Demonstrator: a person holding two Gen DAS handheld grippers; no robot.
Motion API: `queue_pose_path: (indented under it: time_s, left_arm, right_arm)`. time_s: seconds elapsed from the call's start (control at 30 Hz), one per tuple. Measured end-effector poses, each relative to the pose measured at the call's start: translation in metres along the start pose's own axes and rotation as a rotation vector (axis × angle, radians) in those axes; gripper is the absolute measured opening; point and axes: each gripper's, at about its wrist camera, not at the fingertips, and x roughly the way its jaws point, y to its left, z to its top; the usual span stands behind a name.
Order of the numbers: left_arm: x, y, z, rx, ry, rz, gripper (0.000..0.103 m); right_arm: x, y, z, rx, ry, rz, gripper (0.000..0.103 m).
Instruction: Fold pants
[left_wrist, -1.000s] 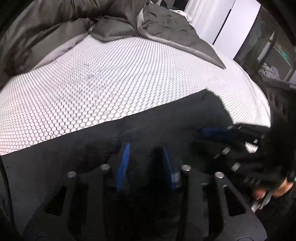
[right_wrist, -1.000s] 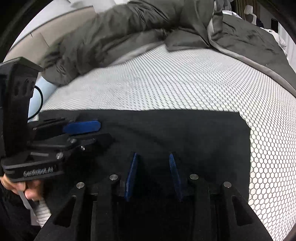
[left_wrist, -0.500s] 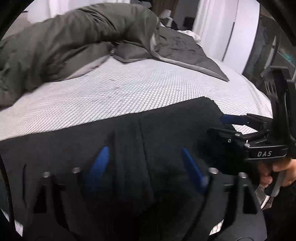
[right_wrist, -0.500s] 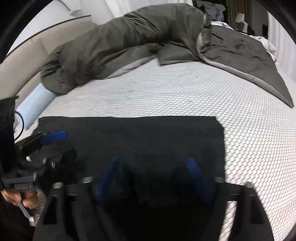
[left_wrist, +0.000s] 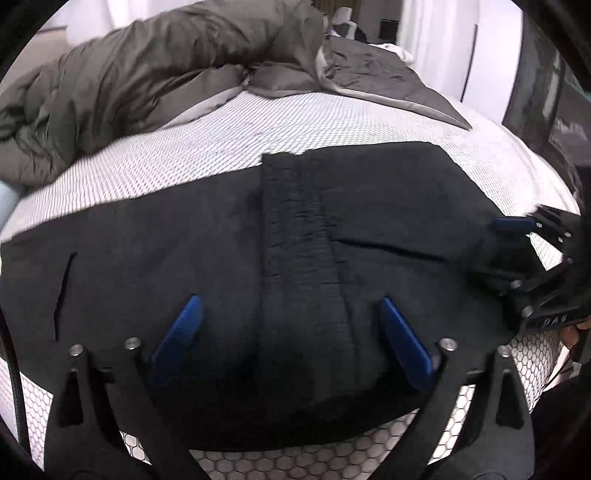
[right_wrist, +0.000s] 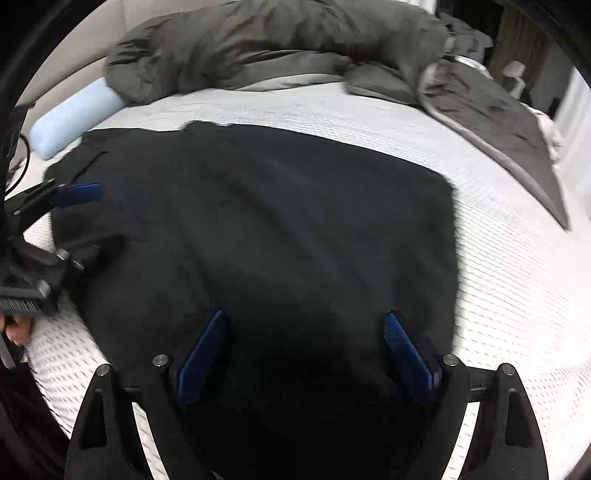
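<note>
Pants (left_wrist: 295, 258): black, matte cloth, lying flat on the mattress (left_wrist: 221, 147), filling the middle of both views.
Pants, form: broad, roughly rectangular dark slab; edge at 12 o'clock in the left wrist view runs nearly straight, with a small step at its middle.
Pants, detail: gathered, ribbed band (left_wrist: 299, 229) runs from 12 toward 6 o'clock down the centre of the left wrist view; one slit-like opening at 9 o'clock, another crease line at 3 o'clock.
Pants, surface: shallow diagonal ripples in the right wrist view; square corner at 3 o'clock.
Left gripper (left_wrist: 291, 332): blue pads spread wide apart above the cloth, nothing between them.
Right gripper (right_wrist: 303, 350): blue pads likewise spread wide above the near edge of the pants, nothing pinched.
Mattress: white, honeycomb-patterned cover, visible around the pants.
Duvet (right_wrist: 277, 44): grey-olive, bunched at 12 o'clock, well apart from the pants.
Bolster (right_wrist: 74, 114): pale blue, at 10 o'clock in the right wrist view, near the pants' far corner.
</note>
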Motion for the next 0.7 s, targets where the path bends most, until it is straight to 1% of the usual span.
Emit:
queue_pose_path:
  time_s: [0.03,0.1,0.27,0.33,0.43,0.53,0.63,0.7]
  left_arm:
    - [0.0,0.003,-0.001,-0.004,0.003,-0.004,0.098]
    - [0.001,0.006,-0.001,-0.007,0.006,-0.008,0.098]
    - [-0.006,0.004,-0.001,0.012,-0.013,0.02,0.098]
    - [-0.008,0.005,0.001,0.016,-0.024,0.027,0.098]
    - [-0.014,0.01,0.005,0.001,-0.04,0.033,0.098]
    - [-0.022,0.014,0.004,-0.015,-0.05,0.023,0.098]
    - [-0.023,0.013,0.001,-0.003,-0.032,0.001,0.098]
    - [-0.019,0.011,-0.004,0.032,-0.003,0.013,0.098]
  right_arm:
    - [-0.004,-0.008,-0.005,0.005,-0.004,-0.033,0.088]
    - [-0.008,-0.019,-0.012,0.02,-0.009,-0.063,0.088]
    - [-0.02,-0.036,-0.022,0.071,-0.034,-0.064,0.089]
    - [-0.028,-0.036,-0.022,0.078,-0.061,-0.054,0.089]
    - [-0.042,-0.033,-0.02,0.081,-0.112,-0.008,0.089]
    - [-0.049,-0.026,-0.017,0.078,-0.128,0.03,0.089]
    - [-0.045,-0.015,-0.019,0.056,-0.11,0.058,0.089]
    - [-0.039,-0.006,-0.024,0.019,-0.074,0.048,0.089]
